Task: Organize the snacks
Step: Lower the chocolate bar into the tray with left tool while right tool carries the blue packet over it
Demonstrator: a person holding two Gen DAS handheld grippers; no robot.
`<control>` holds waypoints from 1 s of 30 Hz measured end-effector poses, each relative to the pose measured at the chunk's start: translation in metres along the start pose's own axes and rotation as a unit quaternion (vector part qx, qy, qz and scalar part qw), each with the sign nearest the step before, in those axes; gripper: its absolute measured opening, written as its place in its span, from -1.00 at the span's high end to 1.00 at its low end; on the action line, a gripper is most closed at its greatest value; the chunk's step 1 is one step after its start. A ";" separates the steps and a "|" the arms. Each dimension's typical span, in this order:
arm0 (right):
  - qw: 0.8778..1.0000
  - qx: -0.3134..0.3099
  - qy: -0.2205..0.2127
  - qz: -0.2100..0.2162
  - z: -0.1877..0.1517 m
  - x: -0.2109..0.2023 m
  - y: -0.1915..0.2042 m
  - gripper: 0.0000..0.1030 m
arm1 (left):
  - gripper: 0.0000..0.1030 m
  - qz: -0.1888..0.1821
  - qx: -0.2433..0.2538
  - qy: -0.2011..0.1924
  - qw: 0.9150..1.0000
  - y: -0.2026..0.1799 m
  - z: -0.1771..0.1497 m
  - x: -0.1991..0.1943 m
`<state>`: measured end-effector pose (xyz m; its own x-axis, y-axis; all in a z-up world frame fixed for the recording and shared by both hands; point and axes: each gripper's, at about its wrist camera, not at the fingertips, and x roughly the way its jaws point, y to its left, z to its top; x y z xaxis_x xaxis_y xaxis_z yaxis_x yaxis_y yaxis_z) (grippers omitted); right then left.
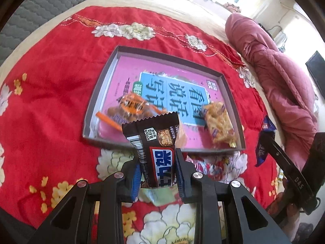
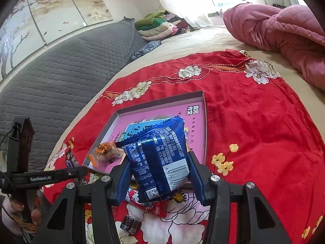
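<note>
My left gripper (image 1: 157, 158) is shut on a dark brown snack bar (image 1: 156, 148), held upright just in front of the near wall of a shallow grey box (image 1: 162, 148) with a pink lining. In the box lie an orange-wrapped snack (image 1: 130, 107) and a yellow crispy snack (image 1: 219, 126). My right gripper (image 2: 158, 168) is shut on a blue snack packet (image 2: 160, 158), held above the cloth near the box (image 2: 205, 122). The orange snack (image 2: 105, 152) shows in the box's near corner. The blue packet also shows in the left wrist view (image 1: 264, 142).
A red floral cloth (image 1: 50, 101) covers the bed. A pink quilt (image 1: 284, 81) is bunched at the right. A grey quilted headboard (image 2: 61, 71) and folded clothes (image 2: 160, 26) lie beyond. A small dark wrapped candy (image 2: 130, 223) and other wrappers (image 2: 154, 207) lie on the cloth below my right gripper.
</note>
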<state>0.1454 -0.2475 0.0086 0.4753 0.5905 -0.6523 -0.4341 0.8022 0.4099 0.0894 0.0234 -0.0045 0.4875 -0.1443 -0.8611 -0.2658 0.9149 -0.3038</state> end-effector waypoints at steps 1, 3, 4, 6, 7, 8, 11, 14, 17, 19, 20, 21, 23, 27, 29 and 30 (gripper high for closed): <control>1.000 0.002 -0.002 -0.001 0.001 0.000 -0.001 0.00 | 0.42 0.001 0.002 -0.001 1.000 -0.001 0.002 0.002; 1.000 0.001 -0.003 0.000 0.002 0.000 -0.001 0.00 | 0.42 0.000 0.004 0.001 1.000 -0.003 0.006 0.007; 1.000 0.001 -0.004 -0.001 0.003 0.000 -0.001 0.00 | 0.42 -0.002 0.003 0.002 1.000 -0.004 0.009 0.009; 1.000 0.002 -0.005 0.002 0.004 0.001 0.000 -0.01 | 0.42 -0.001 0.003 0.004 1.000 -0.006 0.012 0.014; 1.000 0.002 -0.006 0.003 0.004 0.001 0.000 -0.01 | 0.42 -0.002 0.000 0.004 1.000 -0.006 0.014 0.017; 1.000 0.002 -0.007 0.004 0.005 0.001 0.001 -0.01 | 0.42 -0.002 -0.001 0.004 1.000 -0.006 0.015 0.018; 1.000 0.001 -0.009 0.004 0.006 0.002 0.001 0.00 | 0.42 0.001 -0.003 0.004 1.000 -0.006 0.020 0.024; 1.000 0.004 -0.011 0.004 0.009 0.004 -0.001 -0.01 | 0.42 0.005 -0.002 0.003 1.000 -0.006 0.024 0.029; 1.000 0.006 -0.010 0.001 0.011 0.008 -0.002 -0.01 | 0.42 0.006 -0.005 0.003 1.000 -0.006 0.029 0.033; 1.000 0.008 -0.009 0.001 0.013 0.010 -0.004 0.00 | 0.42 0.008 -0.003 0.002 1.000 -0.007 0.031 0.037; 1.000 0.008 -0.010 0.001 0.013 0.011 -0.004 -0.01 | 0.42 0.010 -0.003 0.001 1.000 -0.007 0.032 0.039; 1.000 0.008 -0.009 0.000 0.013 0.012 -0.004 -0.01 | 0.42 0.010 -0.003 0.002 1.000 -0.007 0.034 0.041; 1.000 0.007 -0.008 -0.002 0.014 0.015 -0.004 -0.01 | 0.42 0.011 -0.005 0.004 1.000 -0.007 0.036 0.045; 1.000 0.012 -0.002 -0.003 0.016 0.022 -0.007 -0.01 | 0.42 0.016 0.001 0.009 1.000 -0.010 0.038 0.054; 1.000 0.016 0.002 -0.005 0.016 0.027 -0.009 -0.01 | 0.42 0.017 0.003 0.013 1.000 -0.011 0.037 0.058; 1.000 0.018 0.006 -0.005 0.016 0.030 -0.011 -0.01 | 0.42 0.017 0.003 0.015 1.000 -0.012 0.037 0.060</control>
<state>0.1763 -0.2371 -0.0047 0.4706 0.5807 -0.6643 -0.4014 0.8114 0.4249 0.1521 0.0179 -0.0379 0.4536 -0.1230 -0.8827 -0.2767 0.9220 -0.2707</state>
